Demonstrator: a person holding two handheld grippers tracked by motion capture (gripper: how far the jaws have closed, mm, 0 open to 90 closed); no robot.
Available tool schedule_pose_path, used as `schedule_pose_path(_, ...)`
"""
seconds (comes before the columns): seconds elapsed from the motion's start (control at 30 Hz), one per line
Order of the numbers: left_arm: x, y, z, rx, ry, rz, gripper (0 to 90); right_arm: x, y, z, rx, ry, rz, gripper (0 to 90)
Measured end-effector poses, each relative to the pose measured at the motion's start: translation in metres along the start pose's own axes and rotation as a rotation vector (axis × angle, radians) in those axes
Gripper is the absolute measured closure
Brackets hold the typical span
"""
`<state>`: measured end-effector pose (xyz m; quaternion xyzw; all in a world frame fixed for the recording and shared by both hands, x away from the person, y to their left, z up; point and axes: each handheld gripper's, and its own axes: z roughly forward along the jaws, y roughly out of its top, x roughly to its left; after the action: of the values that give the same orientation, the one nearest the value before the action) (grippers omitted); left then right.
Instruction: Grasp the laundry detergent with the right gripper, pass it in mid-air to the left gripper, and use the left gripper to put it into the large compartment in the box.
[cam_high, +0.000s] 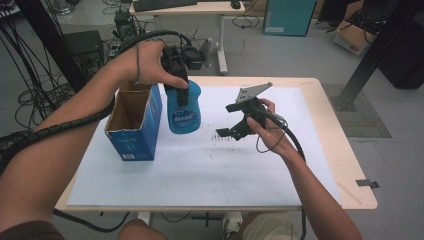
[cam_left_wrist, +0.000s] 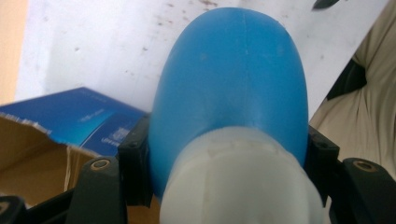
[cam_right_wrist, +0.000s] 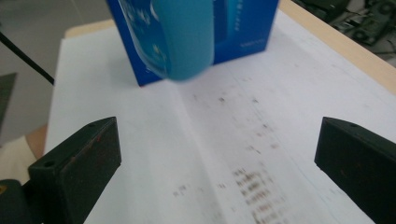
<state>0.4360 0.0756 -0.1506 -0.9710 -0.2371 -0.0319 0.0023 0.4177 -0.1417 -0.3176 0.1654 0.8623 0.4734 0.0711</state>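
Observation:
A blue bottle with a white cap hangs upright just above the white sheet, right beside the open blue carton. My left gripper comes down from above and is shut on the bottle's neck; in the left gripper view both pads press the sides of the blue bottle near its white cap. My right gripper hovers to the right of the bottle, open and holding nothing. In the right gripper view its jaws stand wide apart, with the bottle and carton ahead.
The white sheet covers most of the wooden table and carries dark smudges near its middle. The carton's top is open, showing brown cardboard inside. Cables trail from both grippers. A desk, boxes and cords stand on the floor beyond.

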Motion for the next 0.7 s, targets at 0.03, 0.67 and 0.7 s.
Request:
schedule_pose_path(0.03,0.002,-0.001,-0.003,0.0,-0.003,-0.021,37.2,-0.001,-0.001,-0.005,0.012,-0.009,0.0,0.3)
schedule_pose_path(0.67,0.048,-0.042,-0.101,-0.091,0.055,-0.509,37.1,-0.017,0.008,-0.08,0.152,-0.174,-0.005,0.4)
schedule_pose_path(0.7,0.05,-0.045,-0.104,-0.094,0.064,-0.528,37.1,-0.018,0.009,-0.083,0.161,-0.182,-0.004,0.4)
